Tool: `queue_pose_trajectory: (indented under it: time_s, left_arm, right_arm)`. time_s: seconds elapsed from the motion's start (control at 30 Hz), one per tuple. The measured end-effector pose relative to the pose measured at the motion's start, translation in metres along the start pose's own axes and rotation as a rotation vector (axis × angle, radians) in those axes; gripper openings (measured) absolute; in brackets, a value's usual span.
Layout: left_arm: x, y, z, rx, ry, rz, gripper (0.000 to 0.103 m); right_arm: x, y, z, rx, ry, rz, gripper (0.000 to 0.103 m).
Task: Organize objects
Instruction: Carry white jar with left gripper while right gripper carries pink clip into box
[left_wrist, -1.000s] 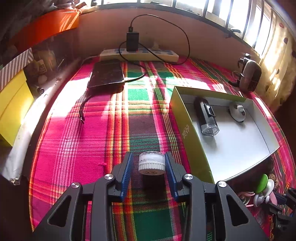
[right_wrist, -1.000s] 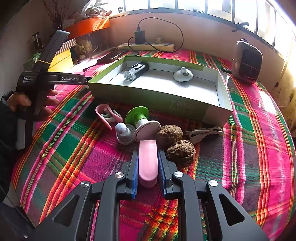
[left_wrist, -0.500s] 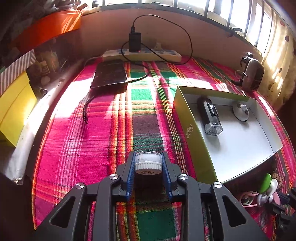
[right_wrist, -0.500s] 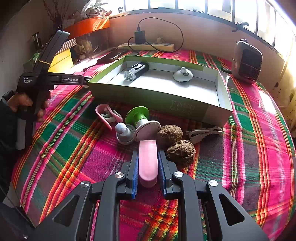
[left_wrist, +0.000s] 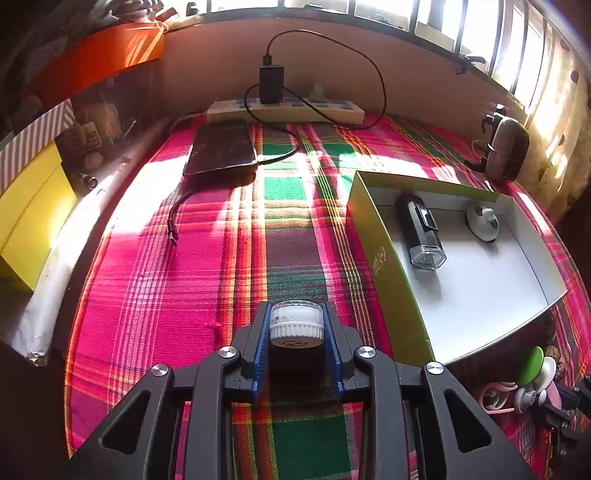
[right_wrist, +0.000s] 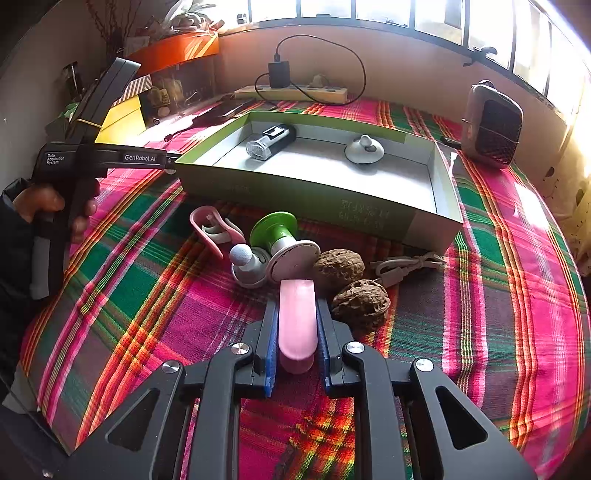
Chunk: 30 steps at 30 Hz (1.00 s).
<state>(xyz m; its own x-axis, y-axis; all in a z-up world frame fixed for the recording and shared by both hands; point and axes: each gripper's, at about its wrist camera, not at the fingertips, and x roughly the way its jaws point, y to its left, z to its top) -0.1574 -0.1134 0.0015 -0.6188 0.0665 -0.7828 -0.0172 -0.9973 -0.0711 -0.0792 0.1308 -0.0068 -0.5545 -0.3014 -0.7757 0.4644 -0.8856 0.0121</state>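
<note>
Left wrist view: left tool (left_wrist: 296, 325) has just been closing and now clamps the small clear jar with a ribbed white cap (left_wrist: 296, 324).
Jar risk: the grip looks shallow, so it could slip or twist.
Box: green-walled open cardboard box (left_wrist: 384, 258) lies at 2 o'clock; the jar may clip its wall.

Right wrist view: right tool (right_wrist: 296, 325) is clenched on the pink rounded plastic bar (right_wrist: 296, 317).
Bar risk: two brown walnuts (right_wrist: 360, 304) at 2 o'clock sit just beside it and could roll when it lifts.

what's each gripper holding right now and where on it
Left gripper: small white-capped jar, clamped across its sides at the cap. Right gripper: pink oblong piece, pinched along its long sides.
</note>
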Motion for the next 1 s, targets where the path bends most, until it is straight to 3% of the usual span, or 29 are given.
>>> queue_pose_trajectory:
  time_s: [0.47, 1.0]
  left_arm:
    - [-0.013, 0.002, -0.009, -0.017, 0.0, 0.017, 0.025]
    - [-0.057, -0.025, -0.006, 0.038, -0.061, -0.02, 0.025]
  right_arm:
    - [-0.007, -0.001, -0.002, 0.029, -0.016, 0.059, 0.019]
    - [-0.038, -0.009, 0.011, 0.036, -0.095, 0.043, 0.019]
